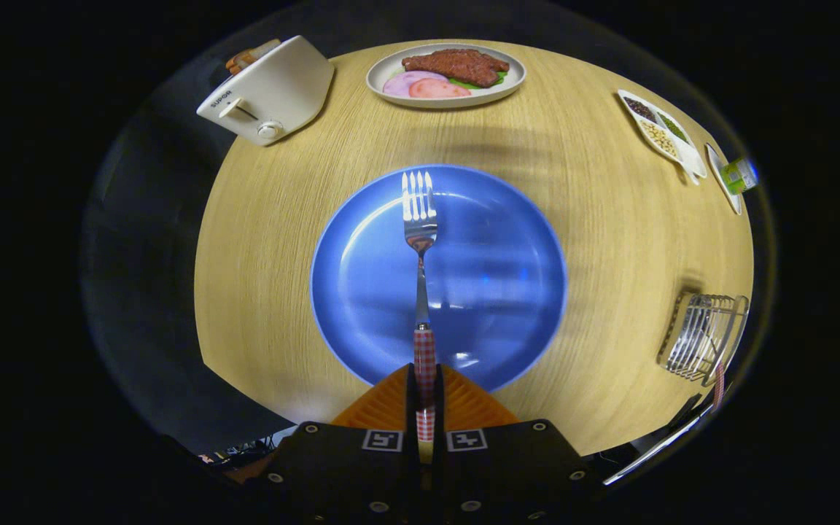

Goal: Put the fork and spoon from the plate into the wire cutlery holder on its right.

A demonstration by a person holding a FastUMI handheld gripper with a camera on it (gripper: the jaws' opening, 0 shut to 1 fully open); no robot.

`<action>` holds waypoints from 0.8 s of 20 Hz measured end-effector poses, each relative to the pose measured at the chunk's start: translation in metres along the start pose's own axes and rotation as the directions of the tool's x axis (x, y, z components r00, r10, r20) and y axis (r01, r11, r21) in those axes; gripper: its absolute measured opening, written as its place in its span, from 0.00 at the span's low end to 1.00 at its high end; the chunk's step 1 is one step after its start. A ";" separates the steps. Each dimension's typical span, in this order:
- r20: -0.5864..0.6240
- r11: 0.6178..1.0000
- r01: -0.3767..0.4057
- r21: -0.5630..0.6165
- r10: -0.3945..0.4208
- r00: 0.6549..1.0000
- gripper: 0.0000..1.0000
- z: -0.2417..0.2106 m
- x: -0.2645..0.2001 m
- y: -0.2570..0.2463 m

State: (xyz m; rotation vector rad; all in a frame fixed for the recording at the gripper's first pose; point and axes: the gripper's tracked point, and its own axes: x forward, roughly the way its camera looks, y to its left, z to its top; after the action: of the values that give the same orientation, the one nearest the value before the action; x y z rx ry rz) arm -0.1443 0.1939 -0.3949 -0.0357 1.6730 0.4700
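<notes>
Fork (checked handle) clamped between gripper jaws above plate

One fork, three plates.

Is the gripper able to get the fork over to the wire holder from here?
Probably yes. The gripper is shut on the fork, above the blue plate. The bare table lies between it and the holder, with nothing in the way.

Bright overhead light; glare on plate; fisheye-bent, dim edges.
</notes>
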 end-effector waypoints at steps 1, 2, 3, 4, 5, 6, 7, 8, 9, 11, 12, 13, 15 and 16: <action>0.009 1.000 0.008 0.006 -0.008 1.000 0.07 -0.001 -0.012 -0.011; 0.018 1.000 0.017 0.014 -0.017 1.000 0.07 -0.003 -0.021 -0.024; 0.026 0.999 0.028 0.024 -0.028 0.999 0.07 -0.004 -0.031 -0.037; 0.028 0.999 0.037 0.023 -0.037 0.999 0.07 -0.007 -0.041 -0.050; 0.027 0.999 0.049 0.019 -0.050 0.998 0.08 -0.013 -0.053 -0.064; 0.024 0.998 0.067 0.014 -0.068 0.997 0.08 -0.018 -0.065 -0.082; 0.022 0.996 0.086 0.014 -0.087 0.996 0.08 -0.024 -0.077 -0.098; 0.021 0.994 0.111 0.017 -0.112 0.994 0.08 -0.030 -0.089 -0.117; 0.020 0.991 0.129 0.029 -0.130 0.991 0.08 -0.034 -0.098 -0.132; 0.017 0.987 0.148 0.059 -0.150 0.989 0.08 -0.043 -0.117 -0.157; 0.017 0.985 0.154 0.072 -0.156 0.988 0.07 -0.054 -0.125 -0.167; 0.013 0.983 0.162 0.082 -0.163 0.987 0.07 -0.059 -0.131 -0.175; -0.001 0.980 0.170 0.100 -0.171 0.985 0.07 -0.069 -0.140 -0.191; -0.017 0.979 0.173 0.106 -0.172 0.985 0.07 -0.074 -0.143 -0.198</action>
State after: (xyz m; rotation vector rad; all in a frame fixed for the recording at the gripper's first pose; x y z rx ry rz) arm -0.1333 -0.0462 -0.3083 -0.1030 1.6836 0.2487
